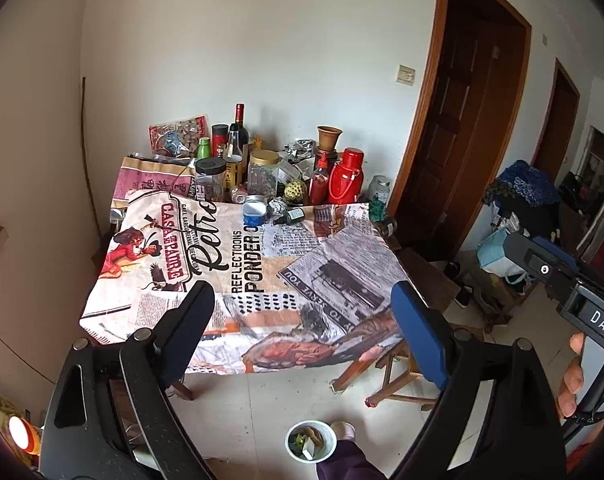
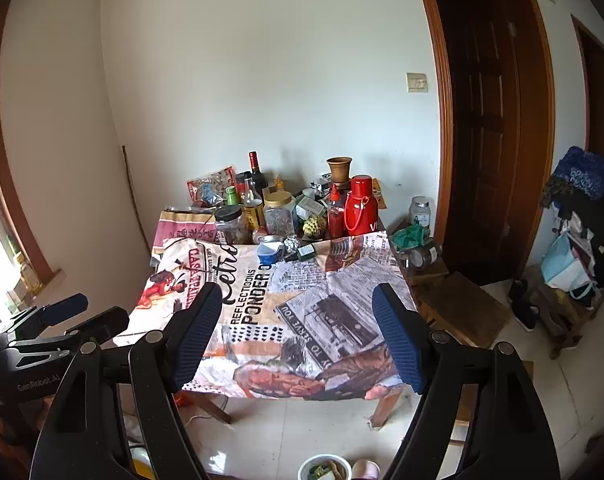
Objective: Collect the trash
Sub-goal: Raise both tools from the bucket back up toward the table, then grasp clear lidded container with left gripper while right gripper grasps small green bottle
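Observation:
A table with a printed newspaper-style cloth stands ahead in both views. My left gripper is open and empty, held above the table's near edge. My right gripper is open and empty too, level with it. A white bin holding scraps sits on the floor below the table's front; it also shows in the right wrist view. A blue tin, a crumpled foil ball and a small dark bottle lie at the cloth's far edge.
Jars, bottles, a red flask and snack bags crowd the table's back by the wall. A wooden stool and a bag pile stand right, near the dark doors. A wooden chair sits at the table's right front.

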A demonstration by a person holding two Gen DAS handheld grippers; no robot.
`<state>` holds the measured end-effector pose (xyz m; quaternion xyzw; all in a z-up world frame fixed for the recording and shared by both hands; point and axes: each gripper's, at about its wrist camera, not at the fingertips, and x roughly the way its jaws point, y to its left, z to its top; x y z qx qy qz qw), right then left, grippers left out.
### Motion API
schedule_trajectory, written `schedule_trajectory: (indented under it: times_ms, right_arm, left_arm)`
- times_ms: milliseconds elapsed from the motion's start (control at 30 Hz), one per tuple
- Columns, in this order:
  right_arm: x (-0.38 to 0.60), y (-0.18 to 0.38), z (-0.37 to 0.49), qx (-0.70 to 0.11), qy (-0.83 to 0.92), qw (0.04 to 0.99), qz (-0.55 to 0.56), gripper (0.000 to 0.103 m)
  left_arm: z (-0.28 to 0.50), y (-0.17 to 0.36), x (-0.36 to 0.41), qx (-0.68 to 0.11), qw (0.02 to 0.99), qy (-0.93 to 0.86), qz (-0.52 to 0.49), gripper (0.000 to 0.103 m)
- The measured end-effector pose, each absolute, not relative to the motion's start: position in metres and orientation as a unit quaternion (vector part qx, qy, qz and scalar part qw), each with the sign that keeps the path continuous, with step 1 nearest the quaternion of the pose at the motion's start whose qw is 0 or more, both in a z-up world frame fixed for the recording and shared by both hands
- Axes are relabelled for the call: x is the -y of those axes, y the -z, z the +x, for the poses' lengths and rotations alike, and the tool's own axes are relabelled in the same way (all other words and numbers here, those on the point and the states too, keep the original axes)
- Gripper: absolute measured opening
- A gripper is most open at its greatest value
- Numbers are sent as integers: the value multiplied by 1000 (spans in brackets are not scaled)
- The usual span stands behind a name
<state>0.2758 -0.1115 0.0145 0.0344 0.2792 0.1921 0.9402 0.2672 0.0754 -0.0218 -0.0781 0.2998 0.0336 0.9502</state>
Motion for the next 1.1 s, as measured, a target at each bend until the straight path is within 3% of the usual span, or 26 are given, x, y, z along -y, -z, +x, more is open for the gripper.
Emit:
schedule_trajectory:
  times_ms: [700,1100]
  right_arm:
    - [151,-12,472,-297,-262,918,-3,75]
    - [81,38,552,-370,-257,893,5,75]
  left_arm:
    - [472,31,-40,-327,931,-116,-110,90]
    - [550,64,-116,-363,917,-118,-117,90]
